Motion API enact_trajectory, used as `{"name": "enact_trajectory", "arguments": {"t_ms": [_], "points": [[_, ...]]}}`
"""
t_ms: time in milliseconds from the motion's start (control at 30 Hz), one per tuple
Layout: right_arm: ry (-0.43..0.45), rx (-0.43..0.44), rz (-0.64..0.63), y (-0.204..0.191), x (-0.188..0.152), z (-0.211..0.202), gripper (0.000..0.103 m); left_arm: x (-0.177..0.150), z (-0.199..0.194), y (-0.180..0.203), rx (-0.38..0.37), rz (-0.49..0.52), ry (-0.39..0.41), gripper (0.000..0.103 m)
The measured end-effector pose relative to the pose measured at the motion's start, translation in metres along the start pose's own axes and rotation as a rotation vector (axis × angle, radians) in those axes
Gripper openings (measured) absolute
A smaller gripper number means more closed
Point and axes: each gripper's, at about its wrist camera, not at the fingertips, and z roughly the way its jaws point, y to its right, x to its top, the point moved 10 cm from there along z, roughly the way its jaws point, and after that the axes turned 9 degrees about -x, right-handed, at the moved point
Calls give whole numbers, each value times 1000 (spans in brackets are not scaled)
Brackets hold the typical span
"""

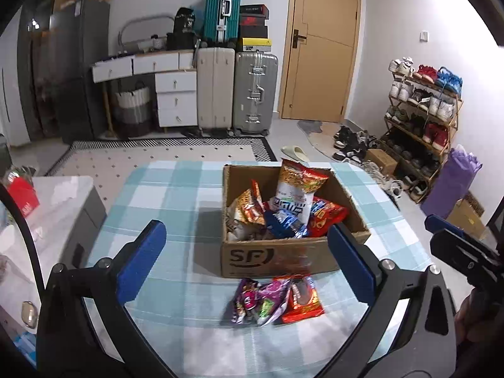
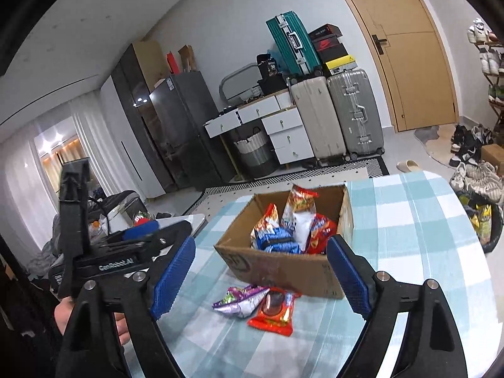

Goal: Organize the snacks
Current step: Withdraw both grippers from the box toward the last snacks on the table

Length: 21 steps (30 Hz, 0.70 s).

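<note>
An open cardboard box (image 1: 283,260) (image 2: 283,267) stands on the blue checked tablecloth (image 1: 176,195) (image 2: 409,236). Several snack packs fill it: a tall white and orange bag (image 1: 296,189) (image 2: 299,211), a red bag (image 1: 327,217) and blue packs (image 1: 283,222). In front of the box lie purple packets (image 1: 261,299) (image 2: 242,297) and a red packet (image 1: 304,299) (image 2: 274,312). My left gripper (image 1: 247,233) is open above these loose packets, holding nothing. My right gripper (image 2: 261,242) is also open and empty, pointing at the box from the right.
A low white side table (image 1: 63,189) with a red carton (image 1: 22,195) sits left of the table. A black bin (image 2: 491,239) stands on the floor at the right. Suitcases (image 1: 220,91), drawers, a shoe rack (image 1: 422,119) and a door line the far wall.
</note>
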Motion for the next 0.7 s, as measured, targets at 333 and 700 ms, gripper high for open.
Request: {"name": "enact_trajectory", "arguments": {"t_ms": [333, 700], "points": [[-40, -31, -7, 1, -28, 3, 102, -33, -7, -13, 11, -39, -27, 102], [-146, -68, 10, 13, -76, 23, 102, -97, 14, -28, 36, -40, -95, 102]]}}
